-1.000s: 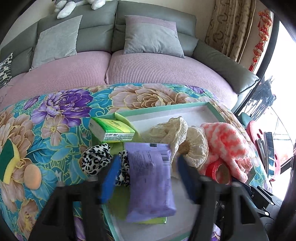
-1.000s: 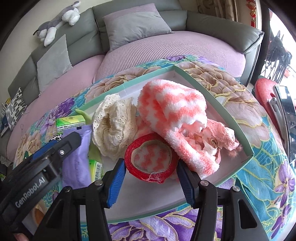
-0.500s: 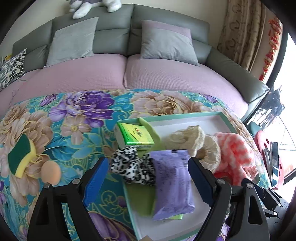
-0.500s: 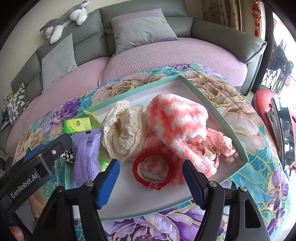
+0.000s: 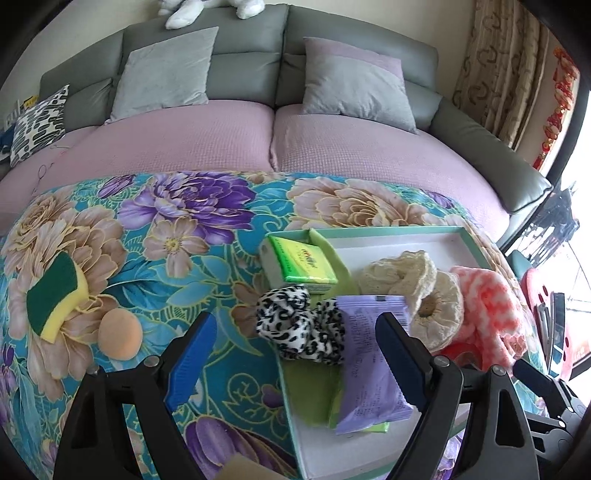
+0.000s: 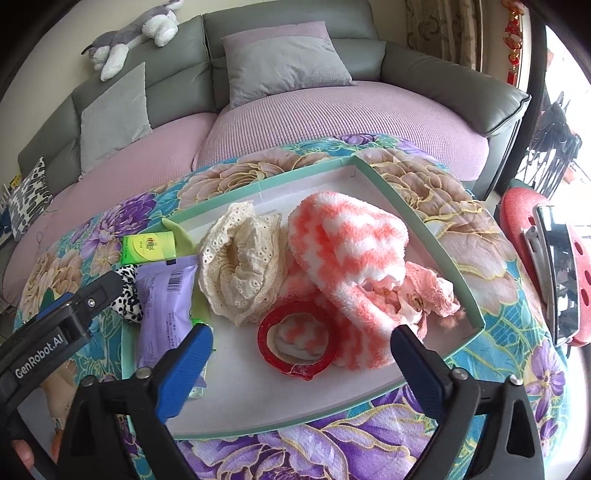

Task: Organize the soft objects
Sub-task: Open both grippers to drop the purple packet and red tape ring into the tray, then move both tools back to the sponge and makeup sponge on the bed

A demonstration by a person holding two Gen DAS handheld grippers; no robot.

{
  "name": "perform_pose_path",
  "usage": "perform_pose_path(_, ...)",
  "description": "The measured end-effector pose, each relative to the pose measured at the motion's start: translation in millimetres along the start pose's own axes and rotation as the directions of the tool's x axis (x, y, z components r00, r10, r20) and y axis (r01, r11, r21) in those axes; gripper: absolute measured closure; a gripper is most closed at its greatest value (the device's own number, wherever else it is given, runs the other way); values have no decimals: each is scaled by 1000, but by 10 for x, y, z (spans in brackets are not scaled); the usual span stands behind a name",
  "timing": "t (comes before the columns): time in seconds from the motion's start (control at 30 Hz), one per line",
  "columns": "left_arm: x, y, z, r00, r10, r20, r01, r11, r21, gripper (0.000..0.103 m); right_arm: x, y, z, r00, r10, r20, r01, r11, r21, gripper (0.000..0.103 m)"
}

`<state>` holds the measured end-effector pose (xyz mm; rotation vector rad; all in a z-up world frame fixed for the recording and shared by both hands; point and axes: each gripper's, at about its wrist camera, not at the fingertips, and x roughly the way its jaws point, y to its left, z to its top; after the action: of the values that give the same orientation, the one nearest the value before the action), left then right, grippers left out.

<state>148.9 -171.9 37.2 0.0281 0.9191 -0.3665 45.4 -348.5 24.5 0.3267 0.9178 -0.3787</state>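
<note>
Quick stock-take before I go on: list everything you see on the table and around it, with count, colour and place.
tray: 1, white, green rim, on floral cloth
fuzzy sock: 1, coral-white, in tray
lace fabric: 1, cream, in tray
tape ring: 1, red, tray front
purple packet: 1, tray's left end
tissue pack: 1, green, tray's left corner
leopard scrunchie: 1, black-white, over tray's left rim
sponge: 1, green-yellow, on cloth
makeup sponge: 1, peach, beside sponge
sofa: 1, grey-pink, behind
plush toy: 1, grey-white, on sofa back
left gripper: open, empty
right gripper: opening, empty
</note>
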Motion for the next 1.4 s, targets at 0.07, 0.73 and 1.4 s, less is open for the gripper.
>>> perform_pose_path(0.07, 19, 55, -5, 1000, 16, -3, -16, 1000, -16, 14, -4, 0, -2, 1000, -12, 5, 12, 1000, -3, 1)
perform_pose_path(0.73, 10, 332, -21, 999, 54, 3, -54, 994, -96, 9, -26, 32, 10, 999, -21, 36, 22, 1000, -13, 0)
perform_pose_path(1.4, -339, 991, -18, 984, 167, 70, -145, 958, -246, 9, -113, 447, 17, 997, 54, 50, -50, 995, -83, 0)
